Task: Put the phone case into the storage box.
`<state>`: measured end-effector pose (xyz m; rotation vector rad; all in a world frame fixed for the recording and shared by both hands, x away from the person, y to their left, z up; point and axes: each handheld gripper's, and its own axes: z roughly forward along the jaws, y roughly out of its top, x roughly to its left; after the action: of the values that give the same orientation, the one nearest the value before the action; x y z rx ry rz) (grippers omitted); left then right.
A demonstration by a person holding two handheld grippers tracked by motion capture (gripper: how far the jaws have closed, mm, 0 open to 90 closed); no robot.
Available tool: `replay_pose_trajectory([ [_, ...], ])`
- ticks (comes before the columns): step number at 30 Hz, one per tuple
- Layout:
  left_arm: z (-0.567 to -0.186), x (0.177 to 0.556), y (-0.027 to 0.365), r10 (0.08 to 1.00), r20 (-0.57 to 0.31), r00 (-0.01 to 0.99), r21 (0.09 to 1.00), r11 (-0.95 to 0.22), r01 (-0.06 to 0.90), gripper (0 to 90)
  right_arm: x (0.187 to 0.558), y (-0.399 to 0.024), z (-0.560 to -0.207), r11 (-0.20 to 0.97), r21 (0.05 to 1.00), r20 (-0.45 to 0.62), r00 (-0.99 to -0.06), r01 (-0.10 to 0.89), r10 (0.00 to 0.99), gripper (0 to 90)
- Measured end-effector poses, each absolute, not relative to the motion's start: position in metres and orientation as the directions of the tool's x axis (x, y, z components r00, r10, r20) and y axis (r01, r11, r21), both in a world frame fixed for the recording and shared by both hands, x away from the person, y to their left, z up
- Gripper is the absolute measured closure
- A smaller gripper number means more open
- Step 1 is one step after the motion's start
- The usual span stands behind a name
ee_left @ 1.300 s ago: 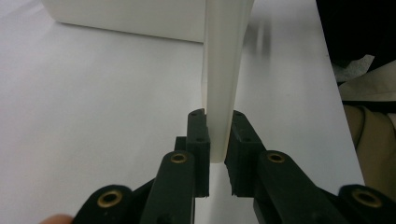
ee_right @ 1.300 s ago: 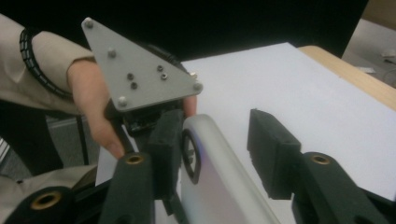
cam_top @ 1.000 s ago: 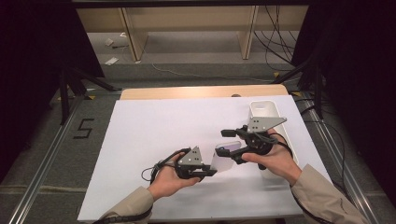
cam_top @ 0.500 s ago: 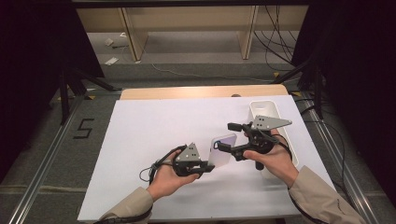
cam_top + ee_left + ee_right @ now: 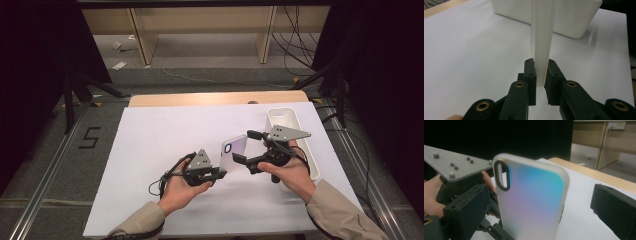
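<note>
phone case (image 5: 541,37) top cut off by frame edge, tray (image 5: 564,17) partly hidden — perhaps a bin

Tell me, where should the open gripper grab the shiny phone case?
Probably by the upper long edges of the phone case, coming from its side with the right gripper. The case stands upright and thin, and the left gripper already pinches its bottom end, so the top part is free.

A black "5", seemingly taped, marks the floor (image 5: 50,150) left of the table.
</note>
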<state>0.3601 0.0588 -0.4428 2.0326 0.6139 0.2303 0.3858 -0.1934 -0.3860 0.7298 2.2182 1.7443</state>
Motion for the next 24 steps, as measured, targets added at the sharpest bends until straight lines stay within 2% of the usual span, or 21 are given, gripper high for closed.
replay_pose_trajectory([
  [15,-0.441,0.361,0.052,0.585,-0.095,0.806,0.846,-0.379,0.375,80.7,0.385,-0.189,-0.392,0.122,0.965,0.119,-0.801,0.232,0.587,3.0],
  [24,-0.443,0.363,0.045,0.593,-0.108,0.798,0.837,-0.378,0.395,80.7,0.383,-0.183,-0.393,0.104,0.969,0.117,-0.783,0.226,0.611,3.0],
])
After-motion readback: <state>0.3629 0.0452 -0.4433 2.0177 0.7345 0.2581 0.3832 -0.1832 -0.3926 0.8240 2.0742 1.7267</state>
